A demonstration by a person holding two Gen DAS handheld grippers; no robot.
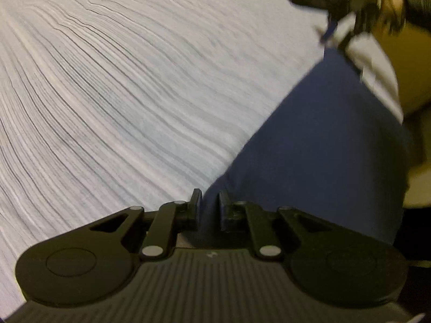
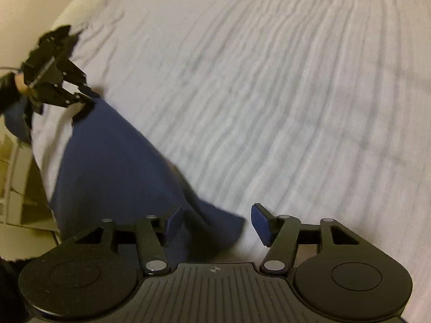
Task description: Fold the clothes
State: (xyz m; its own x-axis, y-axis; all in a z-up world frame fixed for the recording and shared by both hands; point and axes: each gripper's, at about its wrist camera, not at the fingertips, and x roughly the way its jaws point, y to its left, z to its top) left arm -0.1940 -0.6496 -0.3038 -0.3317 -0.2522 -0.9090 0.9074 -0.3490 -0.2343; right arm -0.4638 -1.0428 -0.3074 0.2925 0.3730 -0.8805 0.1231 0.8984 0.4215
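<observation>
From the left wrist, the left claw [image 1: 208,206] has its two fingers drawn close with a fold of the navy garment [image 1: 317,145] pinched between them; the cloth stretches away from the pads up and to the right across the pale wood-grain desk [image 1: 121,86]. At the far end of that strip the right claw [image 1: 347,31] shows only as a dark blur, so its grip cannot be read here. From the right wrist, the right claw [image 2: 216,222] stands with its blue-padded fingers spread apart — the near corner of the navy garment [image 2: 115,161] lies on the desk [image 2: 269,94] between them, touching the left pad. Farther off, the left claw [image 2: 86,99] meets the opposite end of the cloth.
</observation>
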